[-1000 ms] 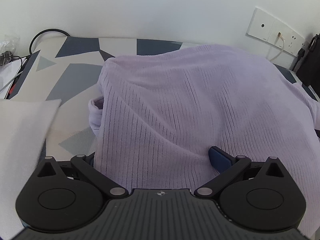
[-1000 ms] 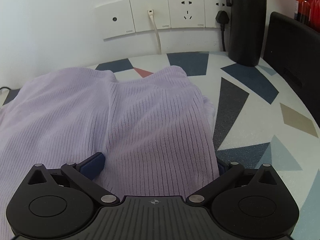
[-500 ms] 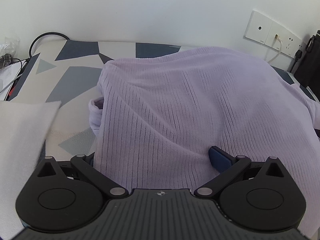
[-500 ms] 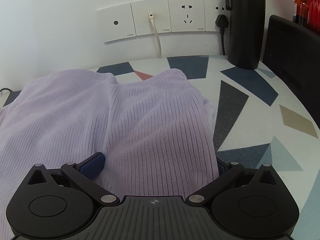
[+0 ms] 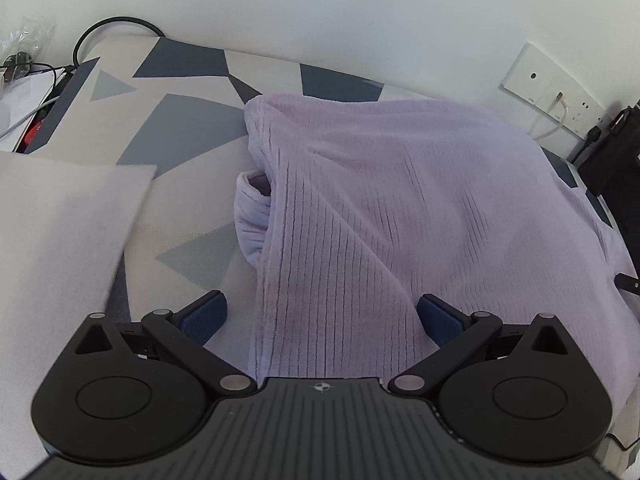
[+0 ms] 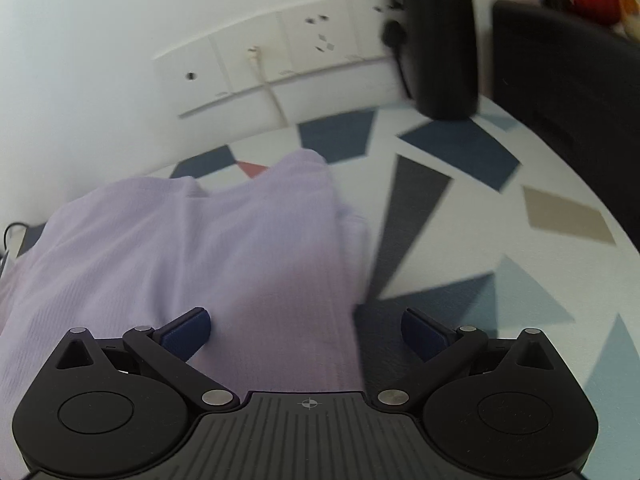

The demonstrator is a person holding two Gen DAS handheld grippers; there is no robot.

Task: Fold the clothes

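A lavender ribbed knit garment lies bunched on the patterned tabletop, with a rolled cuff or hem poking out at its left side. My left gripper is open; the garment's near edge lies between its blue fingertips. In the right wrist view the same garment fills the lower left. My right gripper is open too, straddling the garment's right edge, with its right finger over bare tabletop. This view is blurred by motion.
A white foam sheet lies at the left, with cables and clutter behind it. Wall sockets run along the back wall. A black bottle and a black box stand at the back right.
Both views have shifted and the garment's near edge has slipped narrower. The left gripper's left fingertip and the right gripper's right fingertip now show clear of the cloth. The right view has turned blurry.
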